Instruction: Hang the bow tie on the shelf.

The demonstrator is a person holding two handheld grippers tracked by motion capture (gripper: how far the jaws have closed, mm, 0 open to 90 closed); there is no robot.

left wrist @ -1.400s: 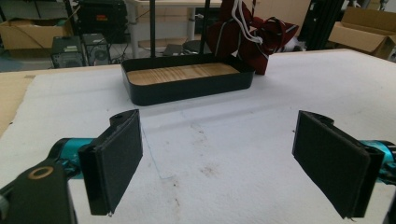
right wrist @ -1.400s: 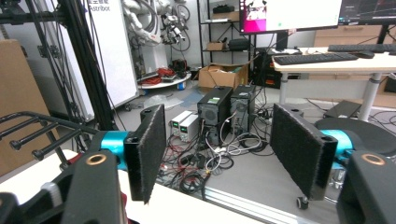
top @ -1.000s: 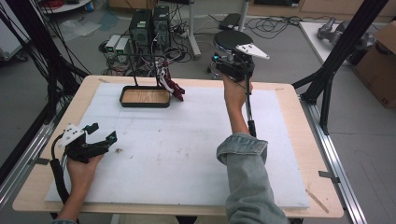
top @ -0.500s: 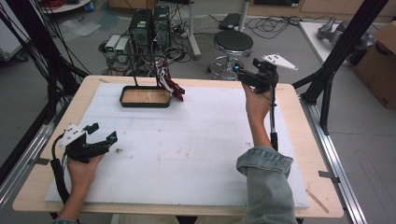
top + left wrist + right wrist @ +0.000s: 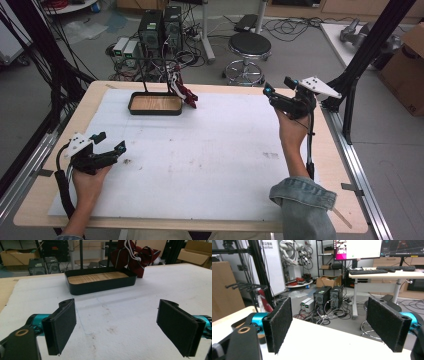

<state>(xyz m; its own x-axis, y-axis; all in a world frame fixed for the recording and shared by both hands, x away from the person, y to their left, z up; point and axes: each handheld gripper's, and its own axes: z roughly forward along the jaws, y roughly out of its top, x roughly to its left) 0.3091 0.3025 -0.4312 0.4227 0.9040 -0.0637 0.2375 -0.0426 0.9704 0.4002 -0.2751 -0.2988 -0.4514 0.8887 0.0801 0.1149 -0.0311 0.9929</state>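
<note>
A black tray (image 5: 134,106) with a wooden bottom sits at the far left of the white mat (image 5: 210,160). A dark red cloth (image 5: 185,93) hangs off a thin black stand by the tray's right end. My left gripper (image 5: 110,141) rests at the mat's near left, open, pointing toward the tray (image 5: 100,286) and cloth (image 5: 136,255); nothing lies between the jaws of the left gripper (image 5: 117,315). My right gripper (image 5: 278,86) is held above the table's far right, pointing left and off the far edge. Its jaws have just been opening, and the right gripper (image 5: 329,320) is open with nothing in it.
Beyond the far edge stand a round stool (image 5: 249,47), computer towers (image 5: 160,25) and loose cables on the floor. Black frame posts (image 5: 367,50) rise at both sides of the table. A desk with a keyboard (image 5: 367,271) stands farther back.
The right hand has carried its gripper rightward along the far edge, from near the middle to the far right corner, jaws a little wider. The left hand has not moved.
</note>
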